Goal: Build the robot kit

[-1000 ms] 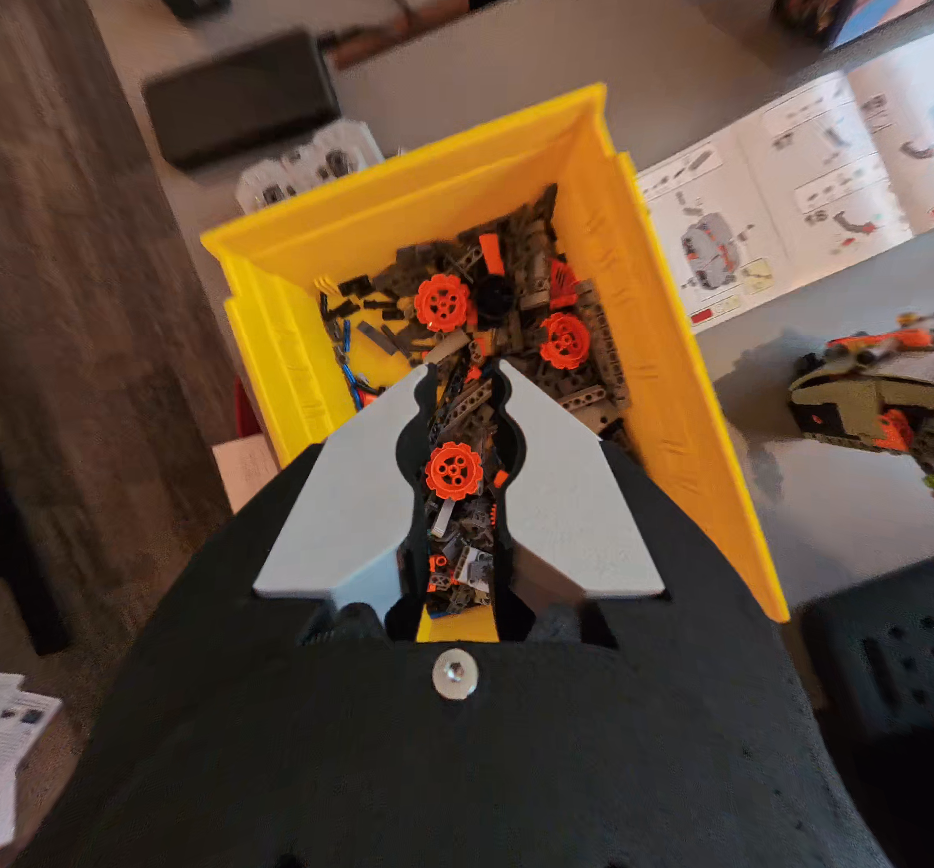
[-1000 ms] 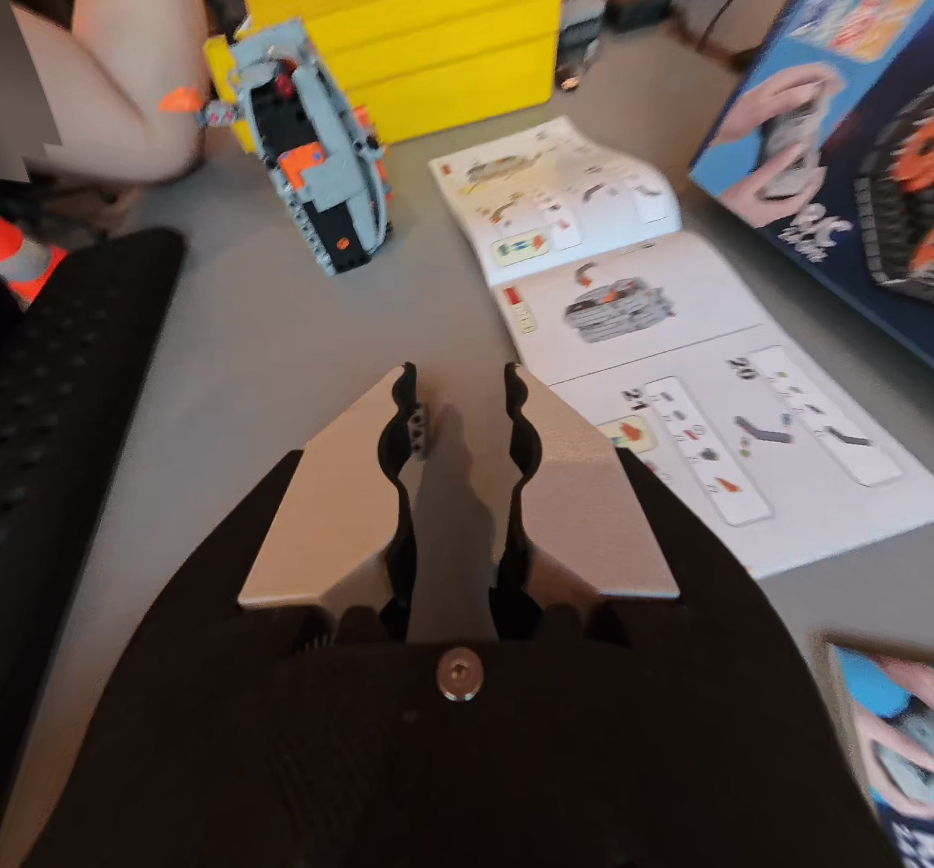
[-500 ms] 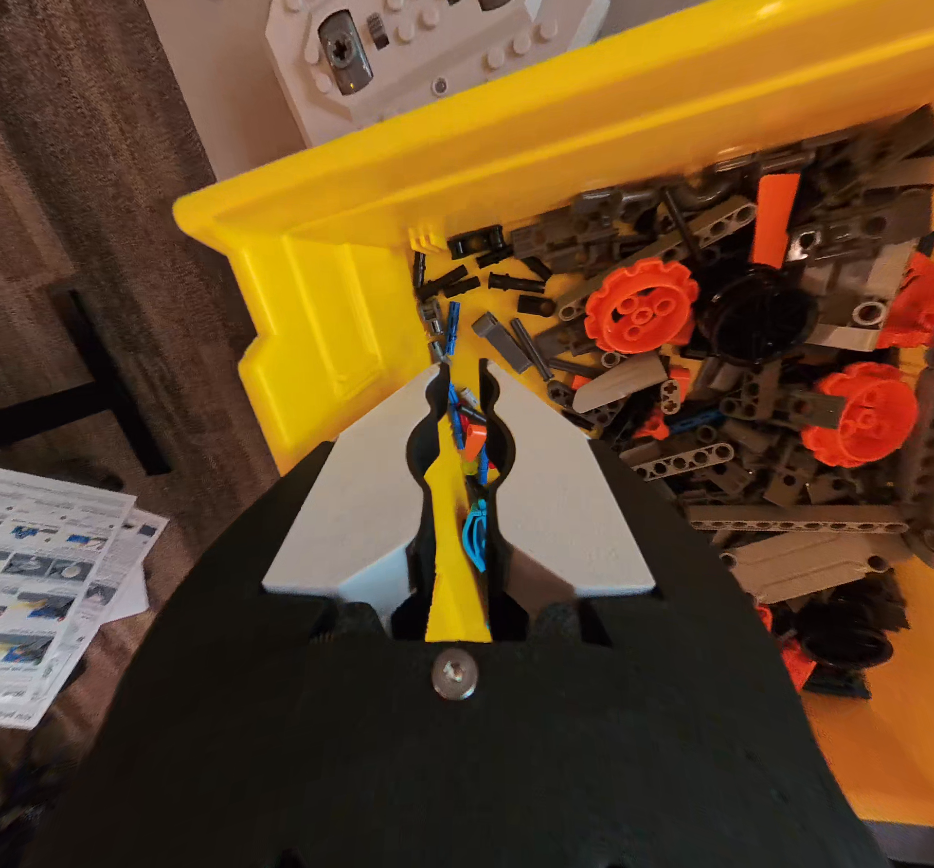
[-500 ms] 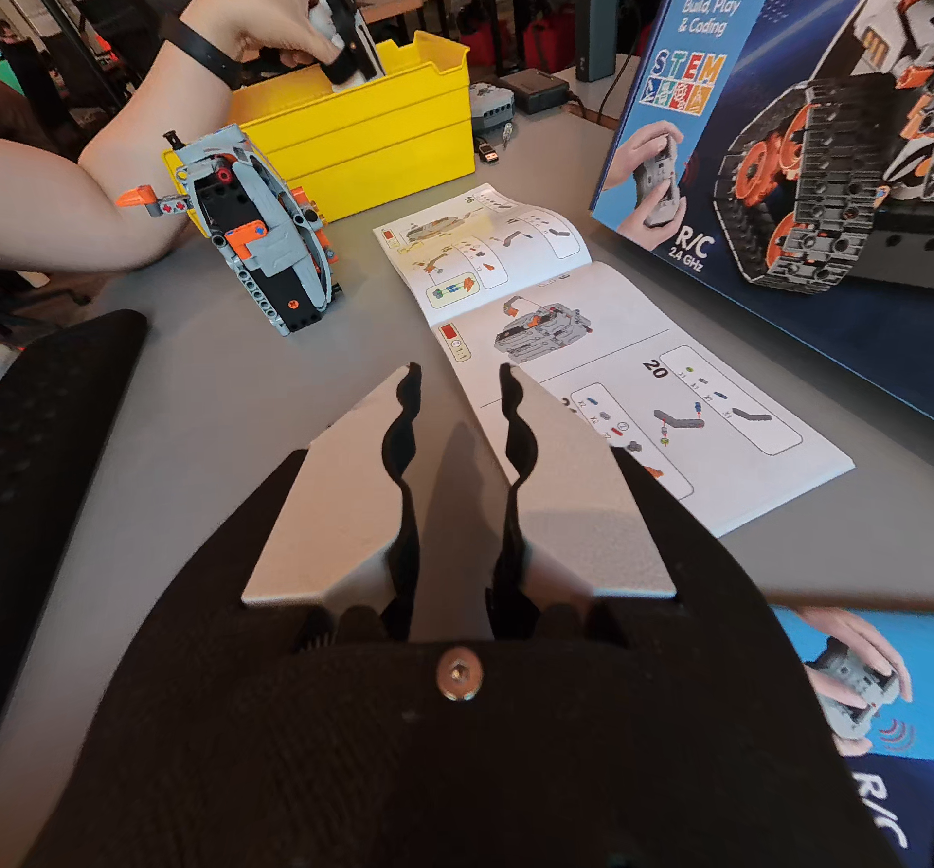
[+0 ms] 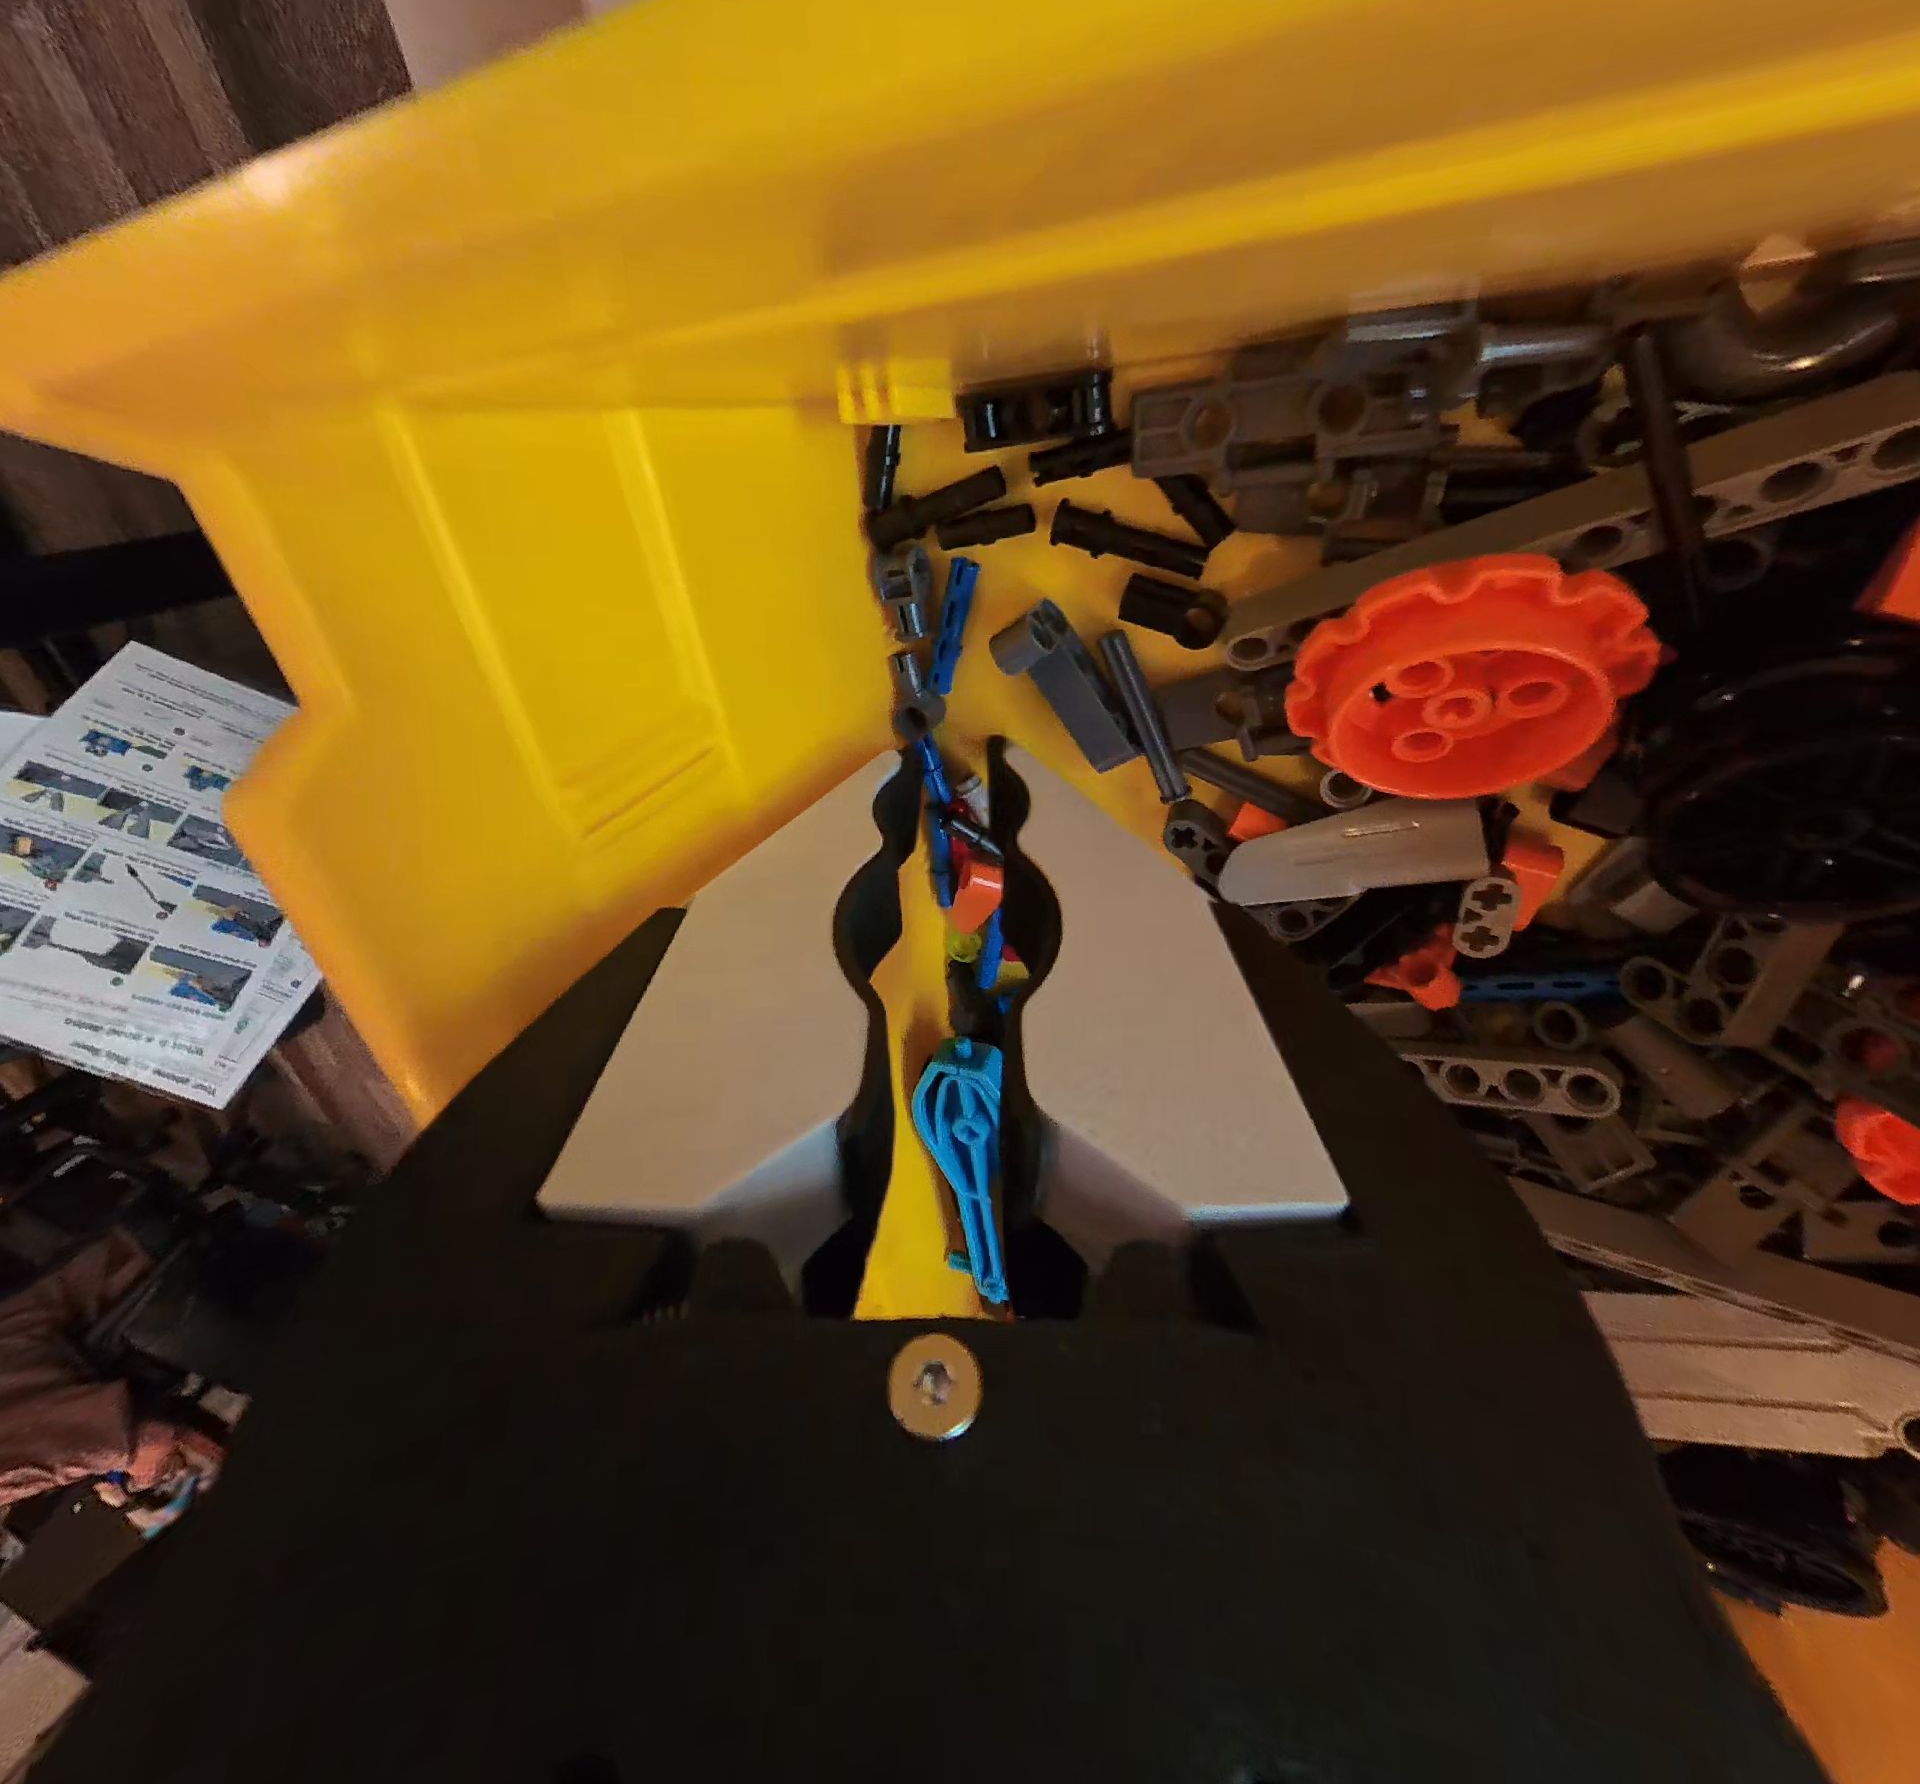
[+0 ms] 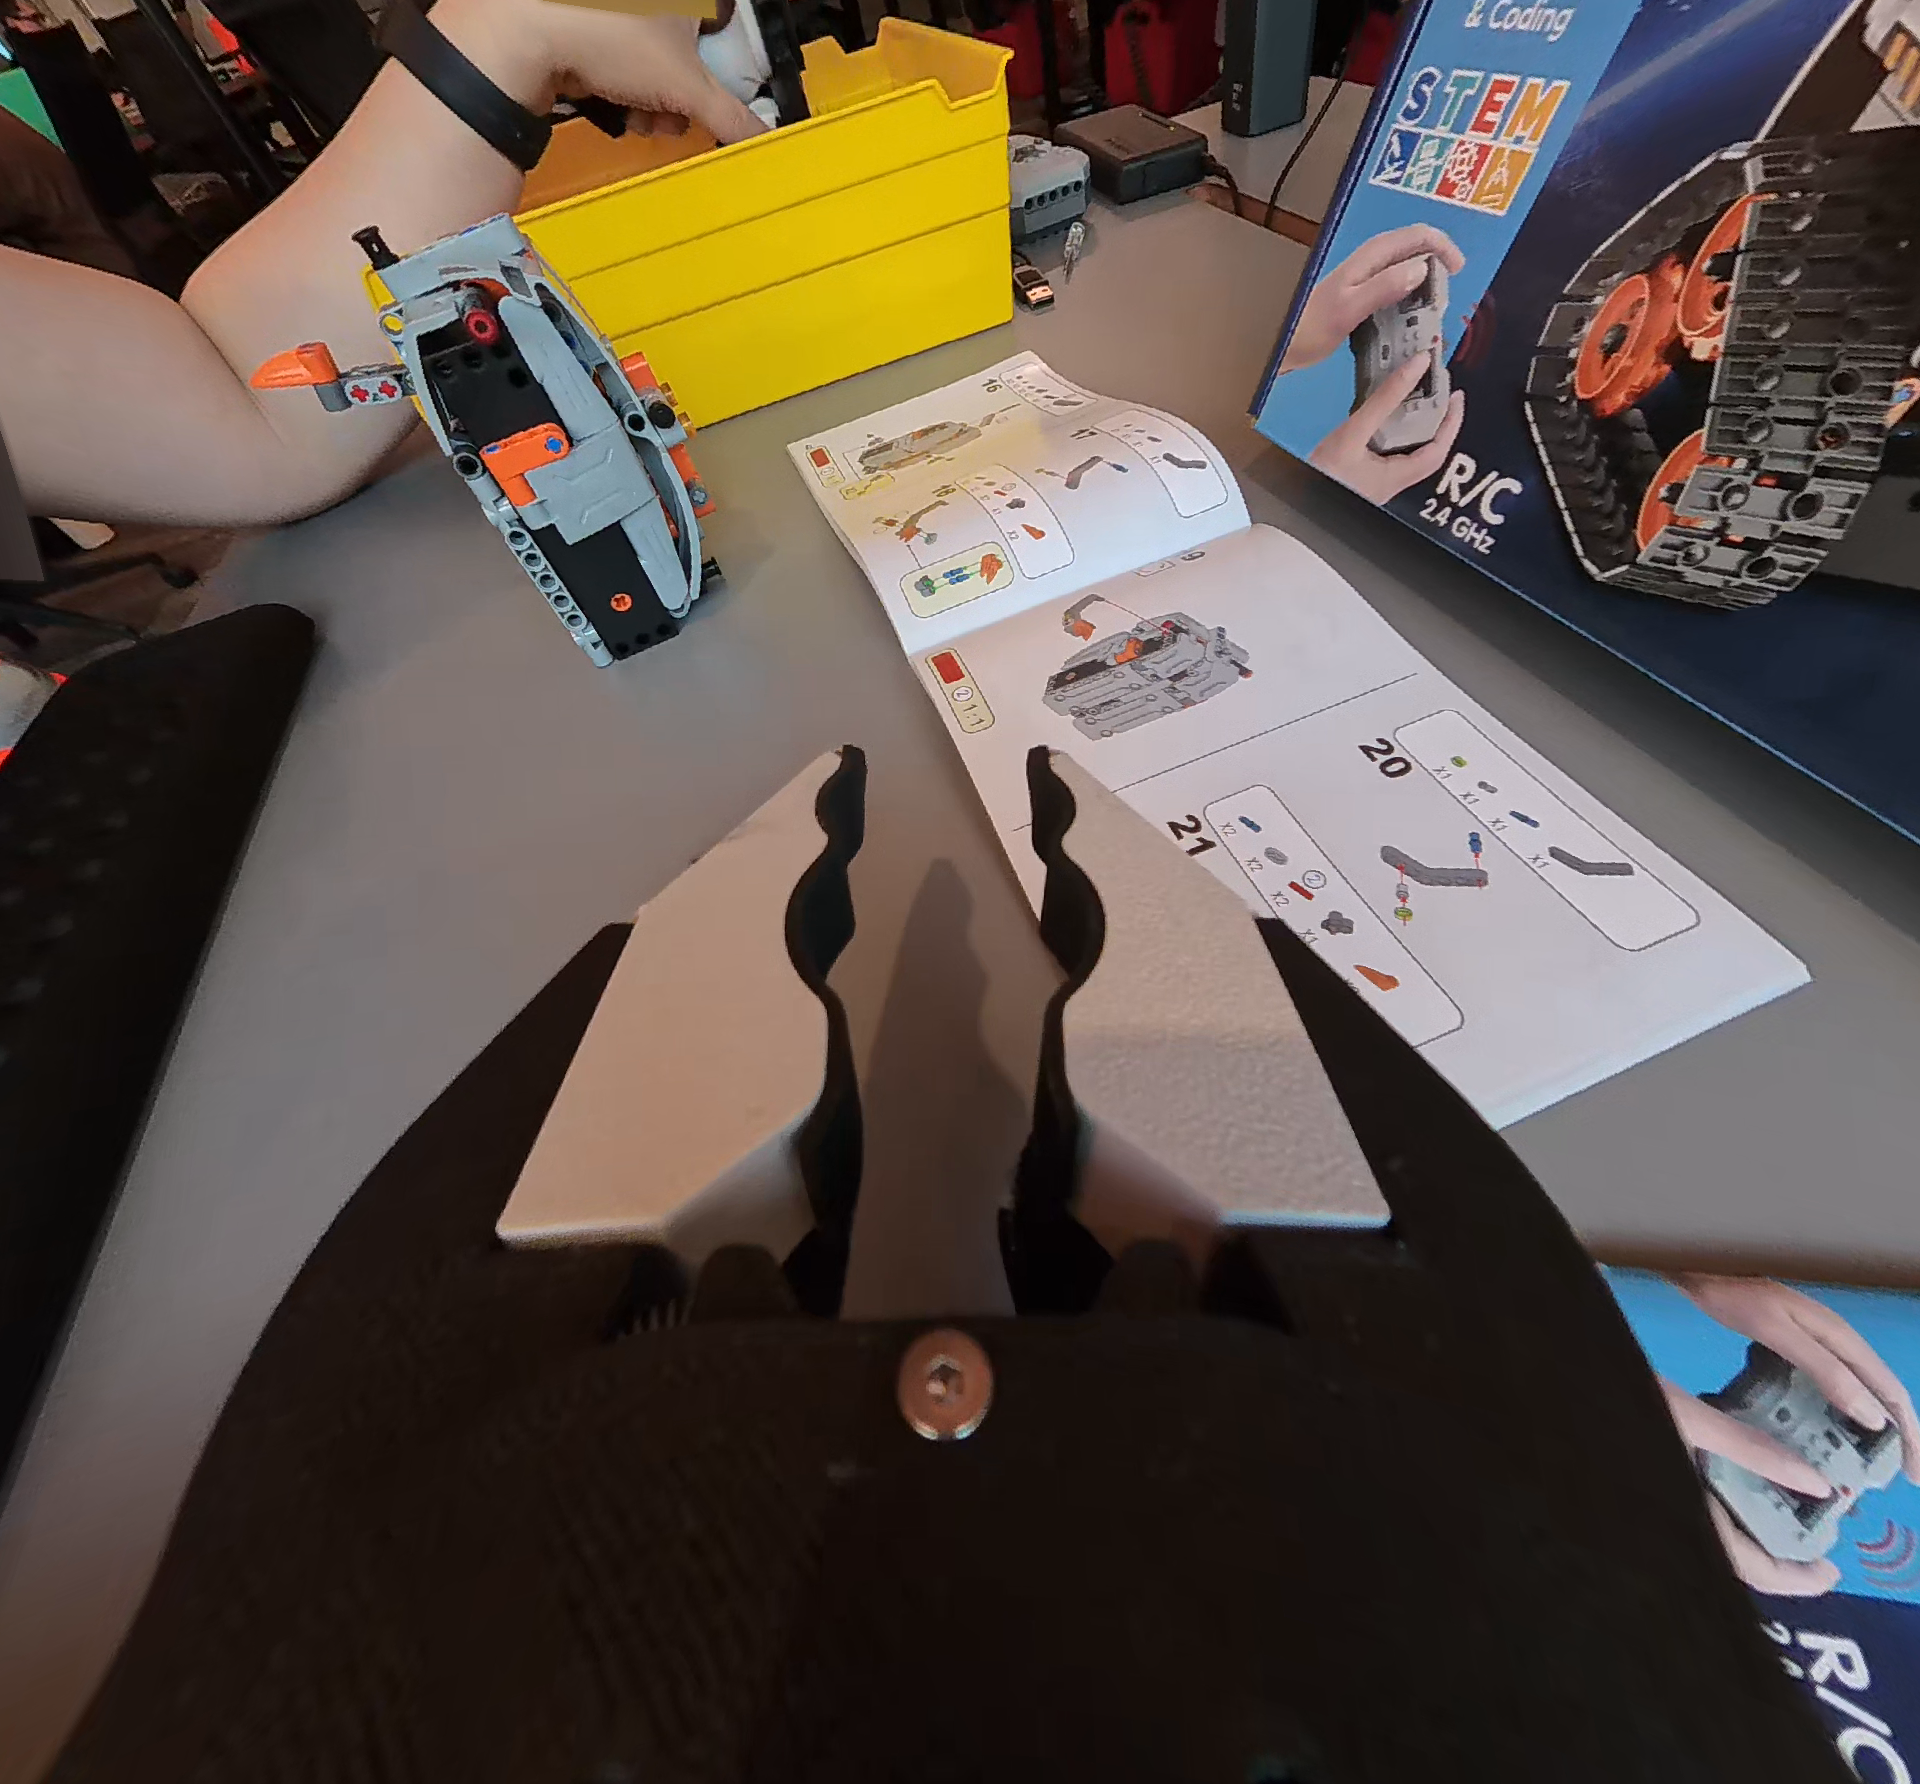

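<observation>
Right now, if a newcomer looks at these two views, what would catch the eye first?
Probably the yellow bin of loose building pieces, where the left hand-held gripper reaches in near a big orange wheel. In the right wrist view, the right hand-held gripper hovers open over the grey table, beside an open instruction booklet.

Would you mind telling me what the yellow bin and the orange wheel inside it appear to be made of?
The yellow bin looks like moulded plastic with a smooth, slightly glossy finish: its walls carry soft highlights and pressed-in panel ridges. The orange wheel also looks like hard plastic, semi-matt, with crisp moulded holes and a scalloped rim, though rubber cannot be ruled out.
</observation>
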Demonstrator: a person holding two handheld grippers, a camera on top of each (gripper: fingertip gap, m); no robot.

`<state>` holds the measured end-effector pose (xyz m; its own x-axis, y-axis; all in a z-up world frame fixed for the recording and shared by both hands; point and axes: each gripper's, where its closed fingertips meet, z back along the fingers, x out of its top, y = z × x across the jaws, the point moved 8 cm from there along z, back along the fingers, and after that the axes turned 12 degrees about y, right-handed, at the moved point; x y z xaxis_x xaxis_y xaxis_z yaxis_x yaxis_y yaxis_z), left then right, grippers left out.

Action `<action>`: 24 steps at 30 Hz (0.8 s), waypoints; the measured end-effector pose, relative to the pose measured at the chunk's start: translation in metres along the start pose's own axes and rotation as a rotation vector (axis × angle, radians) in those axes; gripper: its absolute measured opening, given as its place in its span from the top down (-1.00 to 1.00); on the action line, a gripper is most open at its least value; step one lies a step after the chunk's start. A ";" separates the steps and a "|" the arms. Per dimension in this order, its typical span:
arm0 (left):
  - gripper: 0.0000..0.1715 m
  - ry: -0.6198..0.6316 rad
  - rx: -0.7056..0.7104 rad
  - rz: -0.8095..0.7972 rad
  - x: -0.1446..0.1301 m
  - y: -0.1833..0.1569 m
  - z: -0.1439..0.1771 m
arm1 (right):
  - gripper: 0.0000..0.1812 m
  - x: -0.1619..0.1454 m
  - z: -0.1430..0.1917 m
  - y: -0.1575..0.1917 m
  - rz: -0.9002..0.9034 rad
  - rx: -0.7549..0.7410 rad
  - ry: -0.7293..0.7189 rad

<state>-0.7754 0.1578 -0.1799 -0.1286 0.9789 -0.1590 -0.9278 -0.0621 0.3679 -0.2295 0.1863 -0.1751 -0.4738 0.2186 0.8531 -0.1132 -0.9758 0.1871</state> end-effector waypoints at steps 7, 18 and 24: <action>0.90 -0.031 -0.069 0.116 -0.001 0.004 -0.001 | 0.65 0.000 -0.003 0.003 0.014 0.009 0.026; 0.83 -0.050 -0.151 0.220 -0.002 0.005 0.000 | 0.65 -0.001 -0.007 0.007 0.029 0.018 0.052; 0.65 -0.008 -0.230 0.211 -0.004 0.002 0.003 | 0.65 -0.001 -0.008 0.008 0.031 0.020 0.062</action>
<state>-0.7760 0.1545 -0.1754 -0.3249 0.9411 -0.0933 -0.9359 -0.3057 0.1753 -0.2372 0.1782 -0.1786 -0.5304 0.1878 0.8267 -0.0802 -0.9819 0.1716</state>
